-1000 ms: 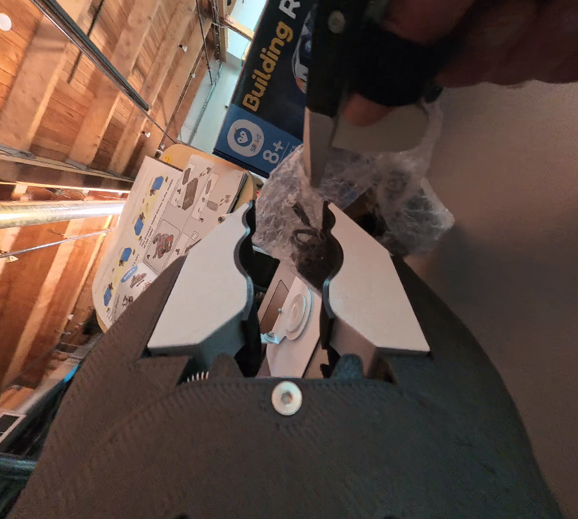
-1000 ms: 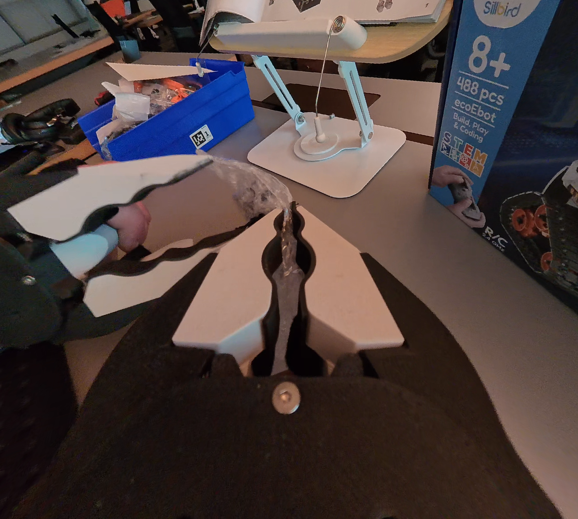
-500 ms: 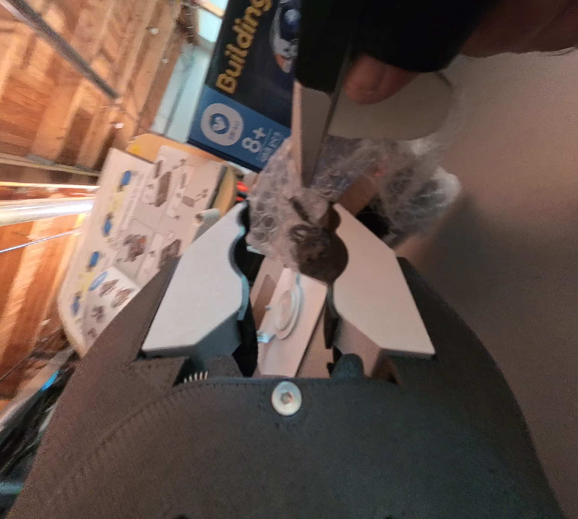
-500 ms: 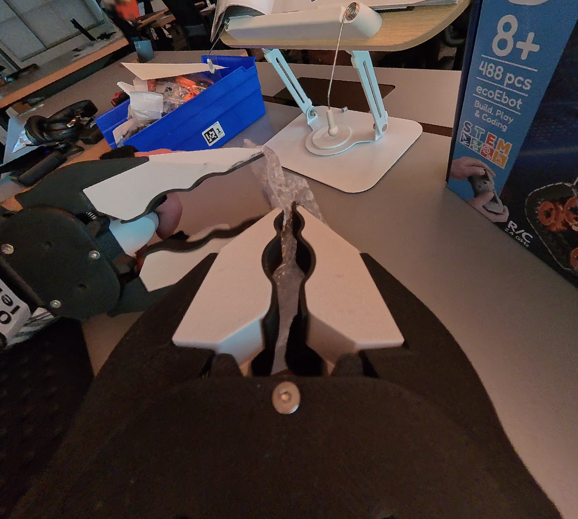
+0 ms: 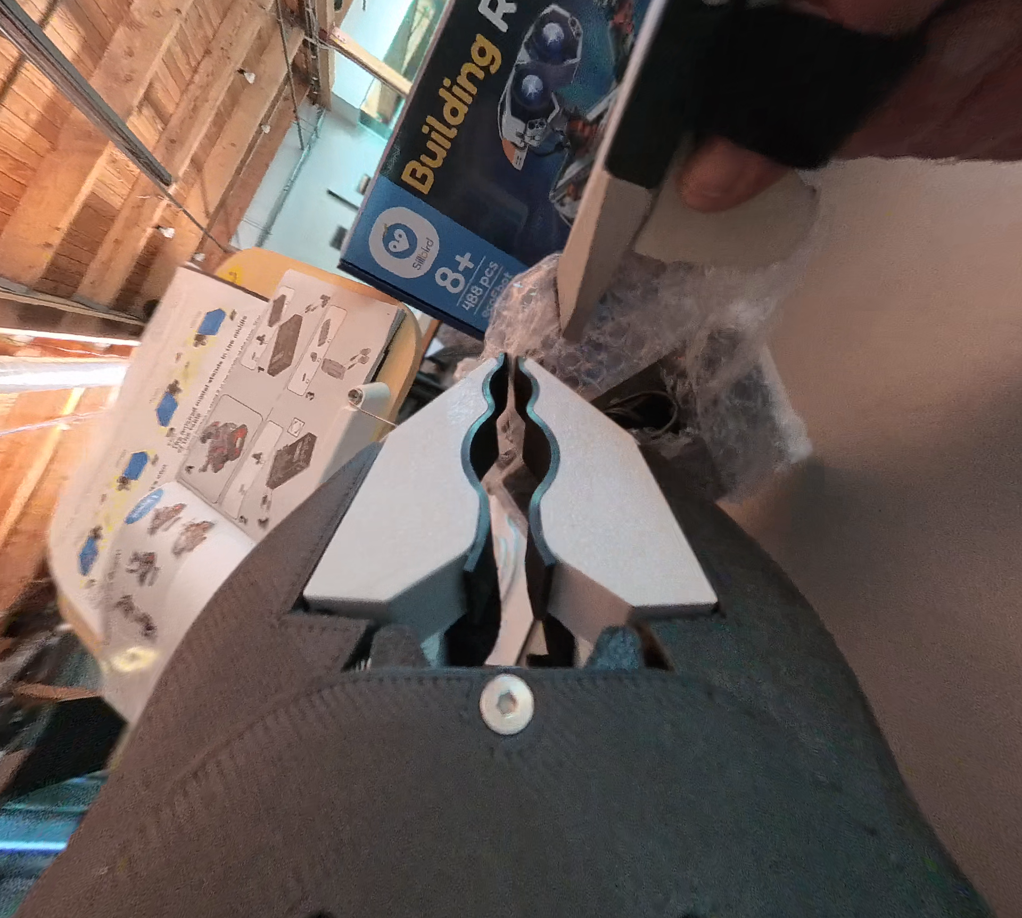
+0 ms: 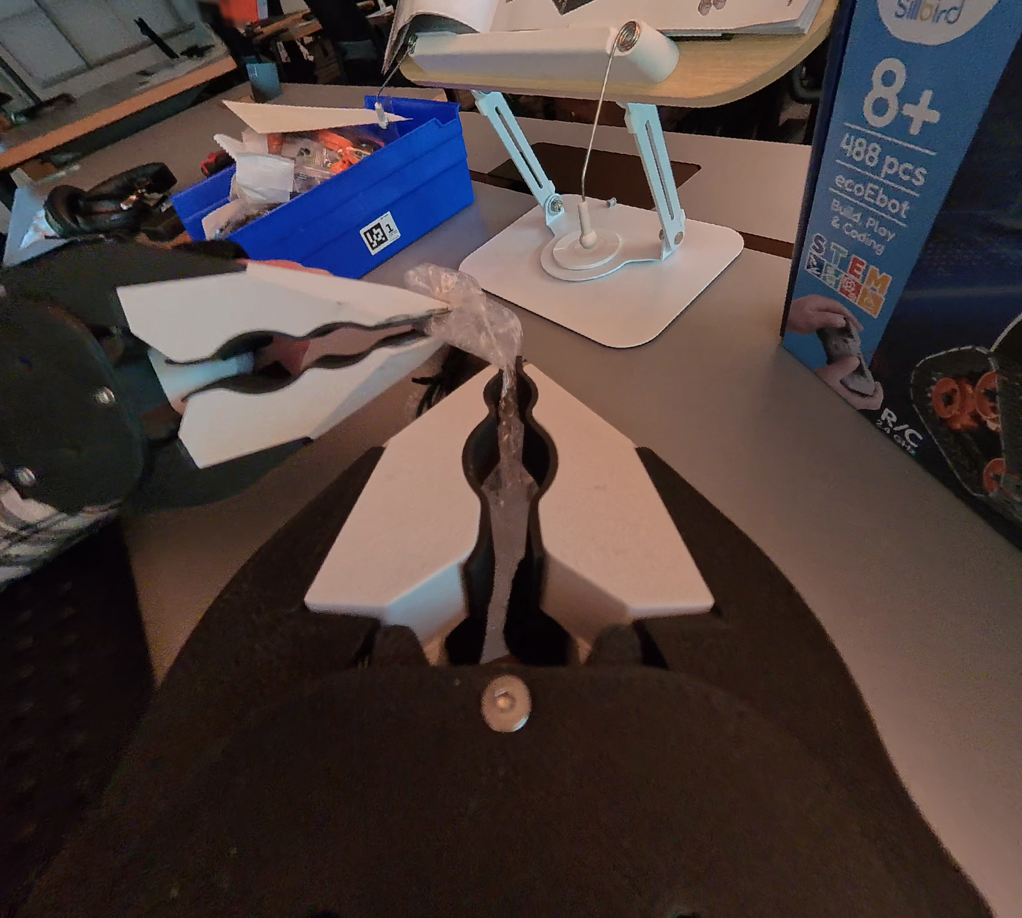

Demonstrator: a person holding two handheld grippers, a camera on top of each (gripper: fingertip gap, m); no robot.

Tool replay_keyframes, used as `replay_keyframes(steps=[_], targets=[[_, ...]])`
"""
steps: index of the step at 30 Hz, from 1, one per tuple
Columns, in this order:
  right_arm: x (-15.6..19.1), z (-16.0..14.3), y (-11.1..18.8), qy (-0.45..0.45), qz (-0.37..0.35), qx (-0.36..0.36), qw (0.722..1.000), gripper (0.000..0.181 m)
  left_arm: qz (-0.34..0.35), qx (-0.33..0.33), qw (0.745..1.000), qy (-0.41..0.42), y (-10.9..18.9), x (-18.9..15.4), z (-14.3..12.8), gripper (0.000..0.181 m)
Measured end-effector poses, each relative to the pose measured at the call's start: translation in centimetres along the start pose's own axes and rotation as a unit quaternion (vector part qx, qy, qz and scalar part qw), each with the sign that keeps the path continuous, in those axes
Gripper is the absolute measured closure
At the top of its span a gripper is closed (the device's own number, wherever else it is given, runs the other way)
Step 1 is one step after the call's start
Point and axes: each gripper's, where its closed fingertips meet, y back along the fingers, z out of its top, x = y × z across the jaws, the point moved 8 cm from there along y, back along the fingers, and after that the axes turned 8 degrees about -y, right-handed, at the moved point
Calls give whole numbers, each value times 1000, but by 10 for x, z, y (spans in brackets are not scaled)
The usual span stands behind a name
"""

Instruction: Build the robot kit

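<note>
Pinching bubble wrap (image 6: 486,321), both tools

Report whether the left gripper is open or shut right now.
Shut: the left gripper has its fingers nearly together, pinching the bubble wrap at the tips. The right gripper clamps the same wrap.

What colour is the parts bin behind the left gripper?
Bright blue bin, with a small white square sticker on its side; clearest in the right wrist view.

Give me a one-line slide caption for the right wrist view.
Right claw shut on bubble wrap, left claw pinching its other end, above a grey table.
</note>
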Motion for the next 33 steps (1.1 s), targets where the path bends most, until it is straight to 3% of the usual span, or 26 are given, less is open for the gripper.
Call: replay_keyframes(steps=[7, 18, 23, 27, 30, 33], targets=[[32, -6, -9, 150, -2, 18, 989, 181, -14, -9, 988, 151, 3, 22, -11, 181], [50, -12, -22, 253, -75, 9, 965, 181, -17, 0, 962, 273, -17, 29, -26, 181], [47, -13, -21, 254, -90, 6, 963, 181, -28, 2, 941, 337, -27, 27, -33, 181], [31, -4, -9, 184, -46, -3, 982, 181, -39, -6, 934, 355, -25, 29, -39, 181], [10, -3, 0, 117, 9, 11, 993, 181, -102, -33, 928, 357, -19, 29, -40, 181], [3, 0, 7, 127, 26, 14, 991, 181, -142, -52, 923, 355, -14, 29, -36, 181]])
